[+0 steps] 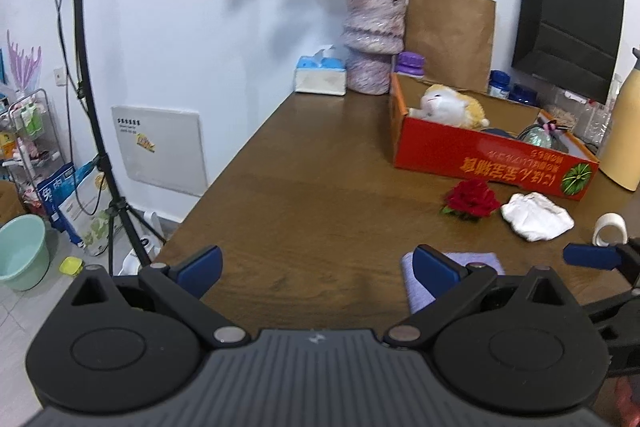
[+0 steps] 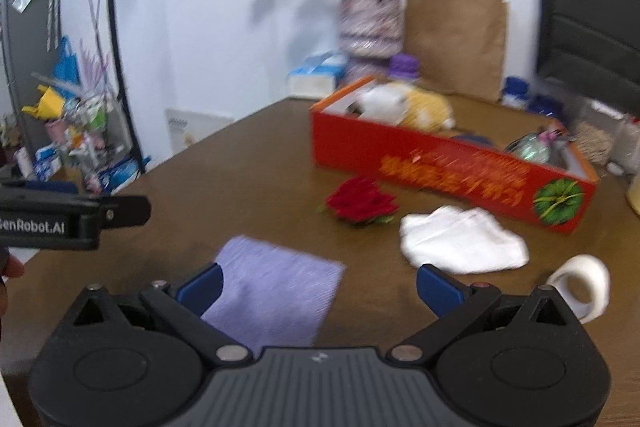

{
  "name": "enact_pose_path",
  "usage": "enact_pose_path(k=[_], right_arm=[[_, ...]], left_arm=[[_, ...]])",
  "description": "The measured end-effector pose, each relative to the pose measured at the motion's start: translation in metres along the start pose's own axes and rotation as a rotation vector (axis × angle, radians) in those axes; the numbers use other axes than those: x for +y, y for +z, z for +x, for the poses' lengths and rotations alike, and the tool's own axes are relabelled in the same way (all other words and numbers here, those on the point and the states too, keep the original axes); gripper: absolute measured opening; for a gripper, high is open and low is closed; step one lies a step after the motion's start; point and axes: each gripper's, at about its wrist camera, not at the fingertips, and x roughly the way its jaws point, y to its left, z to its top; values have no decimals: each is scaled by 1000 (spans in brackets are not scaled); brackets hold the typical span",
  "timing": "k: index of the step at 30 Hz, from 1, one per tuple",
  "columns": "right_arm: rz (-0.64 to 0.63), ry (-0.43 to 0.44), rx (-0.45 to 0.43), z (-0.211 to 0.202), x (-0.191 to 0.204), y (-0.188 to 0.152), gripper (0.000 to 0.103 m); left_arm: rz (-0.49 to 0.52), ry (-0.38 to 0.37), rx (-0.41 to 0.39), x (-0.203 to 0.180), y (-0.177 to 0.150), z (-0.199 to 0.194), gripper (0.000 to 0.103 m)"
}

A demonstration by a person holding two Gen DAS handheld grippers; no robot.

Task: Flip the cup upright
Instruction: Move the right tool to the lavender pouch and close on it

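Note:
A small white cup lies on its side on the brown table, its opening turned toward the left. In the left wrist view the cup shows at the far right. My right gripper is open over a purple cloth, with the cup just beyond its right finger. My left gripper is open above bare table near the front edge, with nothing between its fingers. One blue fingertip of the right gripper reaches in just below the cup.
A red carton holding a plush toy stands behind. In front of it lie a red rose and a crumpled white cloth. A vase, tissue box and paper bags line the wall. The table's left edge drops to the floor.

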Motion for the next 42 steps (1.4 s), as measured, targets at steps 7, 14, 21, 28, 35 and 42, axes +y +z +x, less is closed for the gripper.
enact_pose_path(k=[7,14,21,28,35,42], right_arm=[[6,38,71,20,28,-9,103],[-12,17,109,35,39,-18,103],[-38,34,67,32,39,-24,103],[-72,86,30,22,42,-27,62],[-71,119,1,13,37,-30,10],[-54,115,-59,-3,24,-31,9]], left_arm=[[-24,13,15,22,-10,-1,103],[-40,8,23,33,-15,-2,103],[-51,2,27,34,-17,-1,103],[-55,7,31,32,-18,-1,103],[-45,6,25,22,-15,-4,103],[-37,3,24,8,-10,-3,103]])
